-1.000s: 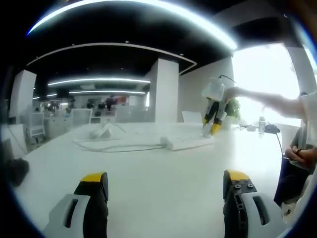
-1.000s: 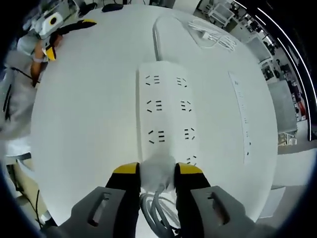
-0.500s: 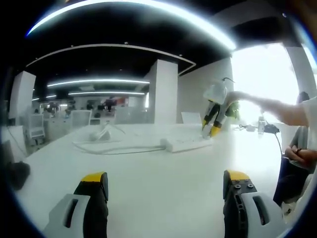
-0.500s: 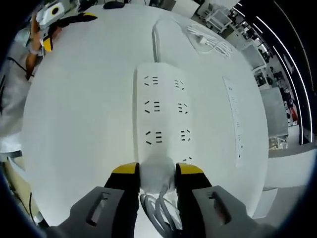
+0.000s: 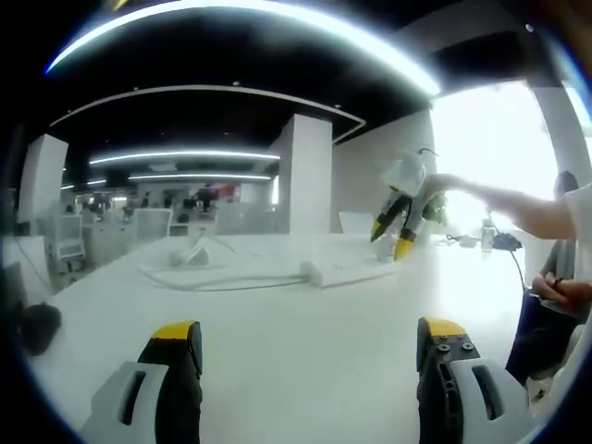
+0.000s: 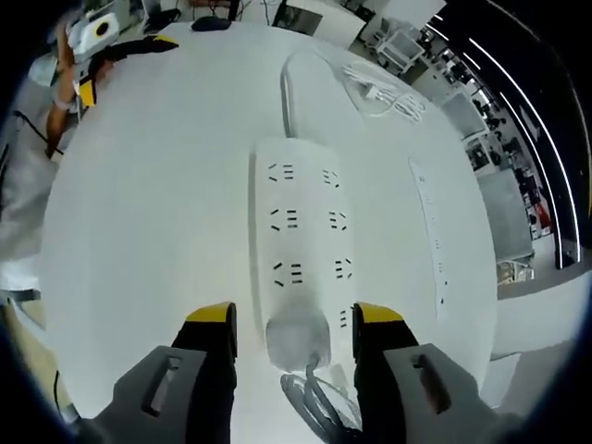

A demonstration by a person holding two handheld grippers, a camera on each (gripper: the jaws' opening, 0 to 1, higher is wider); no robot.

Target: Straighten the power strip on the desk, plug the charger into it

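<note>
Right tool [image 6: 294, 319] hangs over the desk [image 6: 157, 213], jaws spread wide; left tool [image 5: 310, 338] hovers low, also spread.

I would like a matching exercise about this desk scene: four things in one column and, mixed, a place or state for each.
Things:
1. charger
2. power strip
3. right claw
4. left claw

States:
A. open, above bare desk
B. lying flat, sockets facing up
C. open, jaws either side of the charger
D. standing on the near end of the strip

Pairs: 1-D, 2-B, 3-C, 4-A
</note>
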